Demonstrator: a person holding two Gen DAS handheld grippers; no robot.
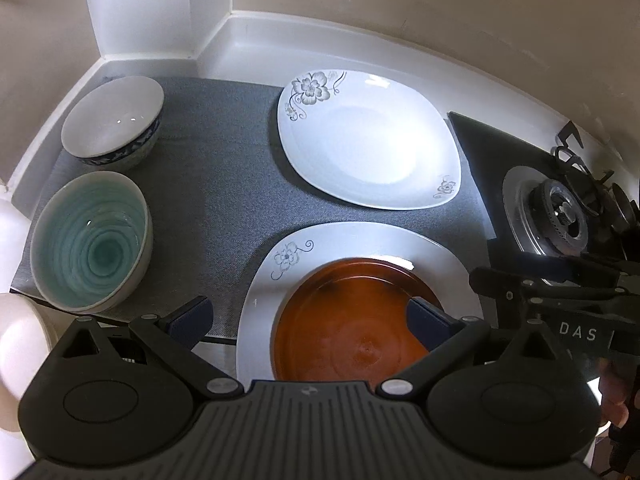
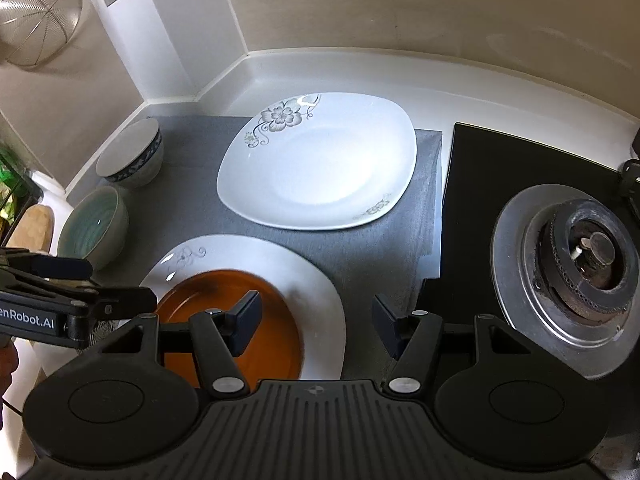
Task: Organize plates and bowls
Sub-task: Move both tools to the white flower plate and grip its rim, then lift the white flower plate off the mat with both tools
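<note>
Both grippers hang above the grey mat (image 1: 224, 184) with fingers spread wide and nothing between them: the left gripper (image 1: 310, 320) sits over the near edge of the mat, its right finger above the brown plate (image 1: 344, 320), while the right gripper (image 2: 316, 324) hovers over the mat's near right corner, its left finger above that same brown plate (image 2: 224, 312). That brown plate rests inside a larger white floral plate (image 1: 400, 244) at the near side of the mat. A second white floral plate (image 1: 368, 140), square with rounded corners and bare inside, lies flat toward the far right of the mat, apart from the near stack. On the mat's left side stand two bowls, upright and just beside each other: a teal-swirled bowl (image 1: 92, 240) nearer, and a white bowl with a blue patterned outside (image 1: 114, 120) at the far left corner. Right of the mat lies a black stove top with a gas burner (image 2: 576, 272).
</note>
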